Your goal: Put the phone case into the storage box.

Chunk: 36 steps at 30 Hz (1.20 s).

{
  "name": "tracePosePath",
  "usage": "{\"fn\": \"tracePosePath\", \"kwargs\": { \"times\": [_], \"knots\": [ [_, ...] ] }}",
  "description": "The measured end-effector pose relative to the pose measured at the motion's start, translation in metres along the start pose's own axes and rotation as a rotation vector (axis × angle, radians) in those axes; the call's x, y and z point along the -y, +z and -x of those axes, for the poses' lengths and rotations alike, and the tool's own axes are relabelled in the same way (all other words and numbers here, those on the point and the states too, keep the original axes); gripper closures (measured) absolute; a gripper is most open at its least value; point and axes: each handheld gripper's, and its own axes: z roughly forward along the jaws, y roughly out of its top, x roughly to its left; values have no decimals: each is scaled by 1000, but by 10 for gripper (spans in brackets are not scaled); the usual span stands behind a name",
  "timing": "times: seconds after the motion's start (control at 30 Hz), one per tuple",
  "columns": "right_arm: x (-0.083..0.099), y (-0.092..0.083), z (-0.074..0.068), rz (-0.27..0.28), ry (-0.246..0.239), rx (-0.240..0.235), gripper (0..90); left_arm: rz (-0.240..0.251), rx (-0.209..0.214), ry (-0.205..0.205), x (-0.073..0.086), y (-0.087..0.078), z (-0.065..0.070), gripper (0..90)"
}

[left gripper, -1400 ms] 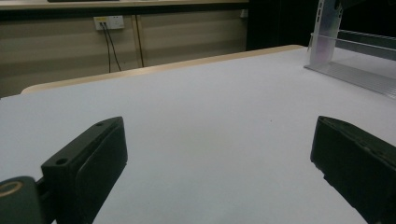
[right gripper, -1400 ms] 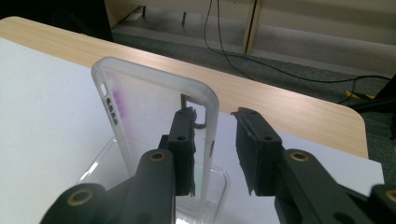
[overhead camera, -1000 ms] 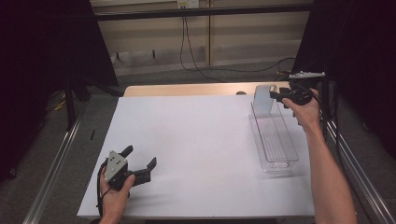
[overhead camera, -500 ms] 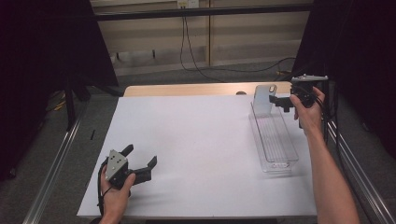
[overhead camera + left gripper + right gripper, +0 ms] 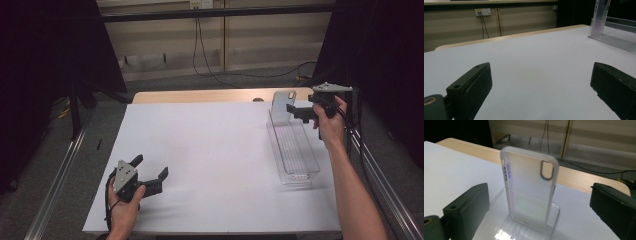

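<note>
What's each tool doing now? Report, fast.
Left tool: open, holding nothing.
Right tool: open, jaws just opened, phone case standing free in the clear tray.

White table top; wall socket with cables behind; black curtains.

Clear plastic phone case stands upright at far end of long clear plastic tray, apparently leaning on the end wall. Tray lies lengthwise on right side of white table top, near right edge. Right gripper just right of case, jaws either side, apart. Left gripper at near-left corner, well apart from tray.
</note>
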Motion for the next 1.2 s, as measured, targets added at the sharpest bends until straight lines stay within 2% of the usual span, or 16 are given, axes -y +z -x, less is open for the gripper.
{"fn": "tracePosePath", "kwargs": {
  "times": [0.17,0.37,0.47,0.53,0.6,0.63,0.67,0.73,0.83,0.93,0.97,1.07,1.2],
  "knots": [
    [-1,-2,-6,12,-15,-1,24,1,0,1,0,-3,-2,40],
    [3,-9,-8,47,12,9,29,10,6,-4,1,-8,-2,39],
    [7,-13,-10,47,11,22,30,10,4,-3,0,-8,-4,39],
    [10,-15,-11,52,31,12,23,12,2,-16,0,-9,-5,46],
    [11,-18,-12,53,21,26,25,14,0,-20,0,-9,-5,49],
    [13,-18,-12,76,1,39,27,18,-1,-21,0,-9,-5,48],
    [14,-19,-11,90,1,38,25,18,1,-19,-1,-10,-5,47],
    [15,-22,-11,115,23,21,21,21,3,-16,-1,-10,-6,45],
    [16,-28,-12,135,13,46,3,22,6,-16,-1,-10,-5,45],
    [20,-35,-15,173,34,45,0,21,8,-13,-1,-11,-5,45],
    [21,-36,-15,178,42,51,0,21,8,-12,-1,-11,-5,45],
    [23,-41,-20,173,19,66,3,25,6,-17,-1,-11,-4,45],
    [25,-50,-25,197,9,53,0,22,13,-11,-1,-11,-3,45]
  ]
}}
